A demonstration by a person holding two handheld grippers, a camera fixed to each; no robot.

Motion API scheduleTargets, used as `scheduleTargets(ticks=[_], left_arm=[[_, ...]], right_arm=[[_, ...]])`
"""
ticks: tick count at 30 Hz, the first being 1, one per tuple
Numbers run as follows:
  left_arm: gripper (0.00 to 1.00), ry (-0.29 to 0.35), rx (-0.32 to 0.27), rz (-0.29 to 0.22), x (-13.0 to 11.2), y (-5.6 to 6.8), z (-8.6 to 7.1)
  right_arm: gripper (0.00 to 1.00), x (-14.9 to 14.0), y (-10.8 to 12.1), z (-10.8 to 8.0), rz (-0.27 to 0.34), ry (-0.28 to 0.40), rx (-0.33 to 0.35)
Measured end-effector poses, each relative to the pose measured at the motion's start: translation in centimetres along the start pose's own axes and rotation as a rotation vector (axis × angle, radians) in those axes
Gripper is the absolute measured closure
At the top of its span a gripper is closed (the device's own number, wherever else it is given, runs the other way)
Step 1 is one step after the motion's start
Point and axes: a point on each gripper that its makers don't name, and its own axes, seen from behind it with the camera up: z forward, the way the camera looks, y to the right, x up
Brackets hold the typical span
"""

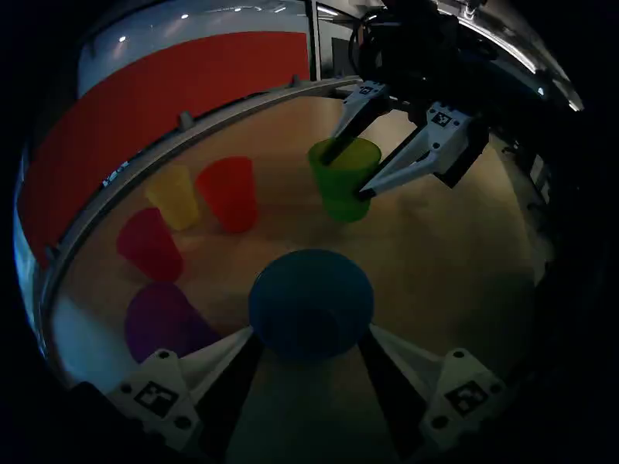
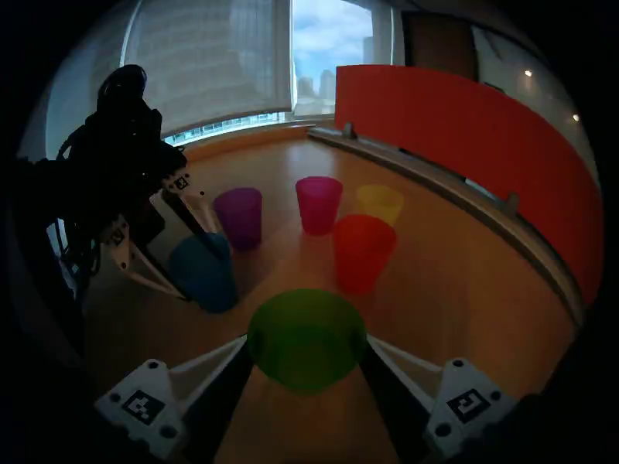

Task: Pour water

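In the left gripper view my left gripper (image 1: pixel 311 336) is shut on a blue cup (image 1: pixel 311 309), held upright over the wooden table. Farther off, the right gripper (image 1: pixel 344 172) is shut on a green cup (image 1: pixel 344 178). From the right gripper view, the green cup (image 2: pixel 307 338) sits between my right gripper's (image 2: pixel 307 352) fingers, its open mouth facing me. The blue cup (image 2: pixel 204 272) stands at the left, clamped by the left gripper (image 2: pixel 200 271). I cannot tell whether either cup holds water.
Red (image 2: pixel 361 252), yellow (image 2: pixel 379 204), magenta (image 2: pixel 318 203) and purple (image 2: pixel 240 218) cups stand on the wooden table (image 2: pixel 464 309). A red panel (image 2: pixel 480 147) runs along the table's rail. The same cups (image 1: pixel 229 193) lie left in the left gripper view.
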Motion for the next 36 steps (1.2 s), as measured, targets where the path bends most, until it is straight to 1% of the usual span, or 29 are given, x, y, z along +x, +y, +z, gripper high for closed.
scheduleTargets(ticks=[11,23,36], left_arm=[[0.18,-0.020,0.010,0.019,-0.6,0.2,-0.1],[0.18,-0.044,0.016,0.000,-1.8,0.2,-0.3],[0.18,-0.052,0.018,0.001,-2.2,0.5,-0.5]], right_arm=[[0.09,-0.8,0.0,0.5,0.009,-0.009,0.000],[0.09,-1.6,0.0,0.8,0.012,-0.016,0.000],[0.08,-2.0,-0.1,0.7,0.015,-0.013,-0.003]])
